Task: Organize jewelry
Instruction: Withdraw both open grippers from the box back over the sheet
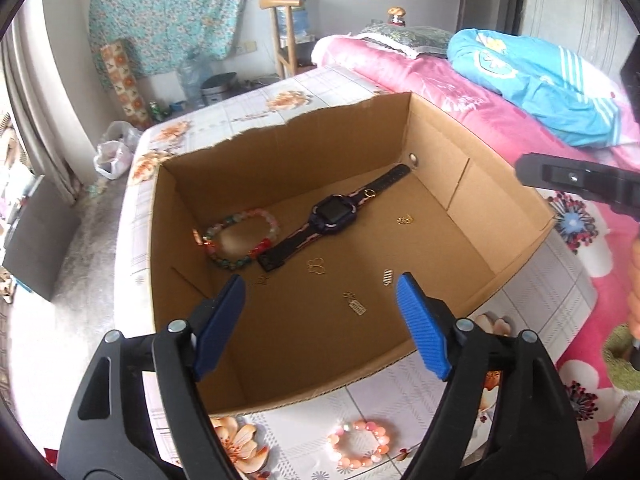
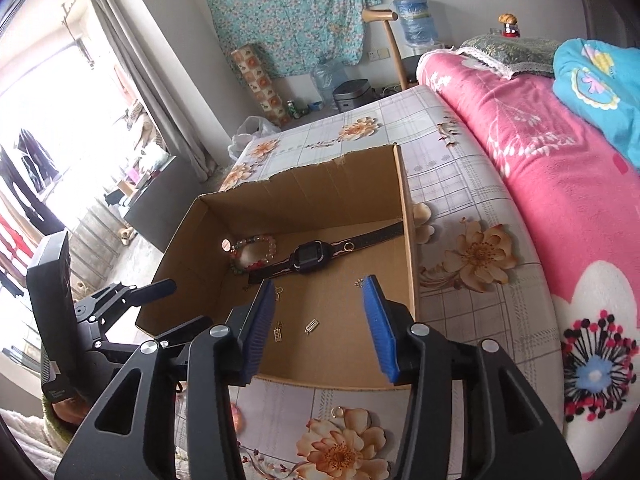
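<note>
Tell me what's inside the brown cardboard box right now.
Brown cardboard box holds a dark smartwatch, a multicoloured bead bracelet and several small gold charms. The near wall hides the floor just behind it.

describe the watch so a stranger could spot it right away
Look inside the open cardboard box on the bed. The watch lies flat across its floor beside a bead bracelet. It is the only dark strap with a square screen.

One cardboard box [image 1: 440, 152], one black smartwatch [image 1: 332, 216], two beaded bracelets, one inside [image 1: 240, 240], one outside [image 1: 360, 444], at least five small gold charms [image 1: 316, 268].
</note>
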A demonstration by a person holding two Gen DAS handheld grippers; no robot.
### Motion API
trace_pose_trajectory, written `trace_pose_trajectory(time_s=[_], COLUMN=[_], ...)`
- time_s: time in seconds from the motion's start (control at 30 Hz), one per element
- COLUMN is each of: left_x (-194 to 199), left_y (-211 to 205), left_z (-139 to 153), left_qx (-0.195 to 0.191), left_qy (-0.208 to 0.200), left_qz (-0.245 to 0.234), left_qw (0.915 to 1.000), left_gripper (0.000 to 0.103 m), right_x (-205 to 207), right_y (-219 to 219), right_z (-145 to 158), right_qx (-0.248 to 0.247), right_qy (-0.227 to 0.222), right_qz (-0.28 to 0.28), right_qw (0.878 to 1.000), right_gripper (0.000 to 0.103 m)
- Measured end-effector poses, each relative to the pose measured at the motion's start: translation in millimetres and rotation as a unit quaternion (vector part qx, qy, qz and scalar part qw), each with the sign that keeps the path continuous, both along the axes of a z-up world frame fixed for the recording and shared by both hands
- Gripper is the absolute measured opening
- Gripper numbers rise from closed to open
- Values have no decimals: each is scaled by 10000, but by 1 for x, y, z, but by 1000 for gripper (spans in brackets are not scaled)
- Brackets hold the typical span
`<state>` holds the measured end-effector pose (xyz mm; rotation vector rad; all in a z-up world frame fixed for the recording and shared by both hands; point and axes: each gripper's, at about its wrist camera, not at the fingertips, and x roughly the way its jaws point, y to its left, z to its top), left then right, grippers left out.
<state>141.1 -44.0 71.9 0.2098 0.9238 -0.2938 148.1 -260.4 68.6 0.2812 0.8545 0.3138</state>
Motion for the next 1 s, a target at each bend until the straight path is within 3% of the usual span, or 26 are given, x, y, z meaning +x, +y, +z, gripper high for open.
trace_pose_trajectory(time_s=[0.5,0.63,0.8,1.0], left_x=[-31,-44,-76,-103], left_y=[5,14,39,43], left_z=[15,17,6,-39], left_qx=[450,292,-259,-418], left_qy=[-445,-564,-584,29], left_qz=[133,40,-208,-388], left_qw=[9979,9980,9977,9984], left_gripper=[82,82,84,84], right_x=[-59,-76,-95,-94], right_y=[10,6,2,8], right_z=[10,4,-23,-80], right_qx=[-322,-332,-476,-775], right_qy=[-398,-358,-87,651], right_qz=[-107,-148,-238,-439], right_qw=[9986,9987,9985,9939], right_gripper=[55,55,55,55])
